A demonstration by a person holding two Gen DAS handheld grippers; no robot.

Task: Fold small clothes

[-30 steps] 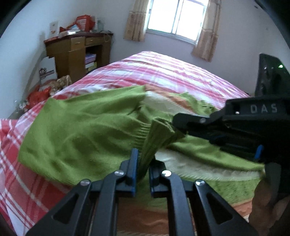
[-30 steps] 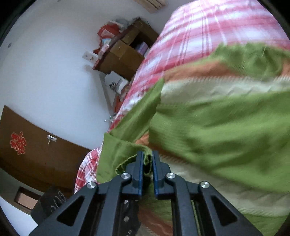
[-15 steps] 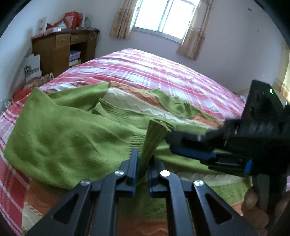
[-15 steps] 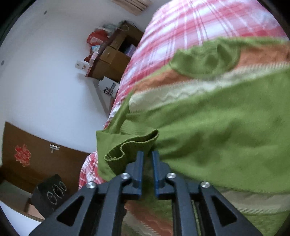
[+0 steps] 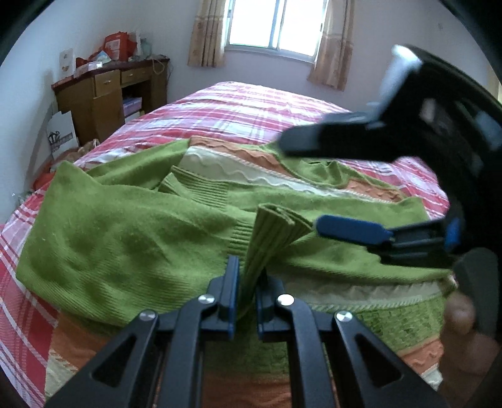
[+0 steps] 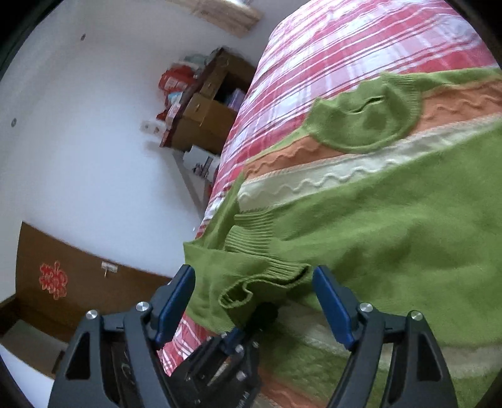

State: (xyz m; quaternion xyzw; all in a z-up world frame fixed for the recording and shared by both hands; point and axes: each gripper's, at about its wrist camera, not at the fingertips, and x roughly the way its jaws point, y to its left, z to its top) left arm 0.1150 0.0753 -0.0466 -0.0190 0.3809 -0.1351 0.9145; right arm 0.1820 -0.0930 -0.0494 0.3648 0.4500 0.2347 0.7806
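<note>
A small green knitted sweater with orange and cream wavy stripes lies spread over the pink, red and white plaid bedspread of a bed, its body partly folded, with one sleeve laid across it. The ribbed cuff of that sleeve stands up in a pleated bunch near the middle of the garment. The left gripper is clamped tight on this cuff, its blue-padded fingers pinching the ribbing from both sides. The right gripper has just been opening: its jaws now stand wide, the cuff lying loose between the blue pads, touched by neither. In the left wrist view the right gripper comes in from the right, one finger above the sweater and the other just beside the raised cuff, with part of the person's hand showing below it. The round ribbed neckline lies toward the far side of the bed. Beyond the bed stand a brown wooden desk cluttered with red packages, a curtained window and, in the right wrist view, a dark wooden door with a red ornament.
</note>
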